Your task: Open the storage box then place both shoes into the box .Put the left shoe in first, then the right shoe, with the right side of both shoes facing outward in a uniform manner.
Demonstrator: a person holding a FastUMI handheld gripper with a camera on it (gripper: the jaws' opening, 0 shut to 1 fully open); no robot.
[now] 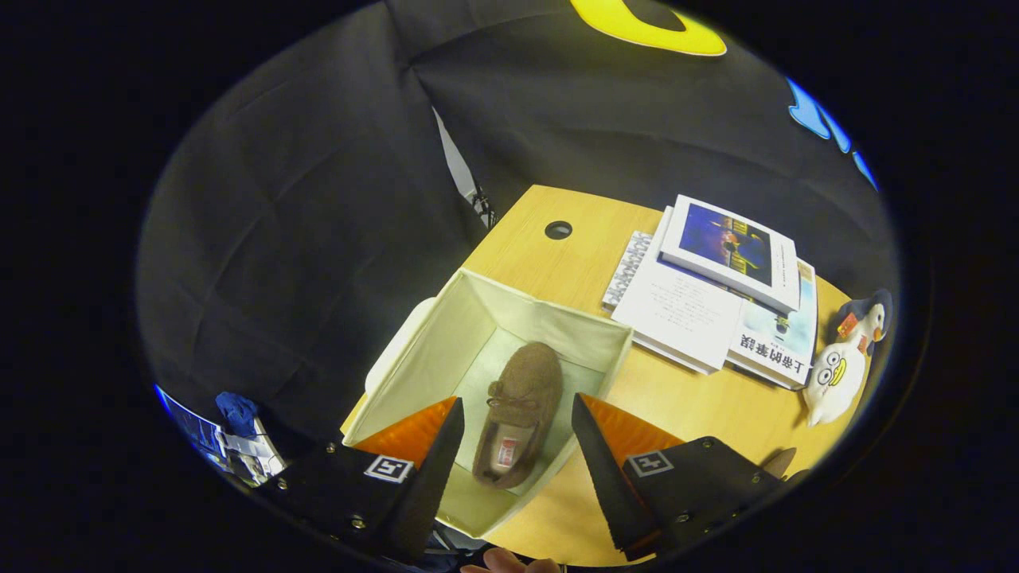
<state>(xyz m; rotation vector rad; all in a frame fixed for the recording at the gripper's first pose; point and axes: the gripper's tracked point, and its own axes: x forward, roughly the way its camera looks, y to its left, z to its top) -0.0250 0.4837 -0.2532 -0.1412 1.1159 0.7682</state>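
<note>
I am looking down on a light wooden desk (549, 270) with a round cable hole (558, 230) near its far edge. The open cream fabric storage box (434, 358) stands on the desk's near left part, its mouth facing up toward me, with what may be its lid (398, 346) showing just past its left wall. To the right of the box lies a stack of books (720, 298), the top one with a dark blue cover, and beyond the books, at the desk's right end, sits a white plush penguin toy (840, 366). My gripper (516, 430) hangs above the box with its fingers spread wide, pinching nothing. One brown fuzzy slipper (519, 410) lies on the box floor, sole down, toe pointing away from me; I see it in the gap between the two fingers, below them and touching neither. A fingertip of a person's hand (509, 563) shows at the desk's near edge.
</note>
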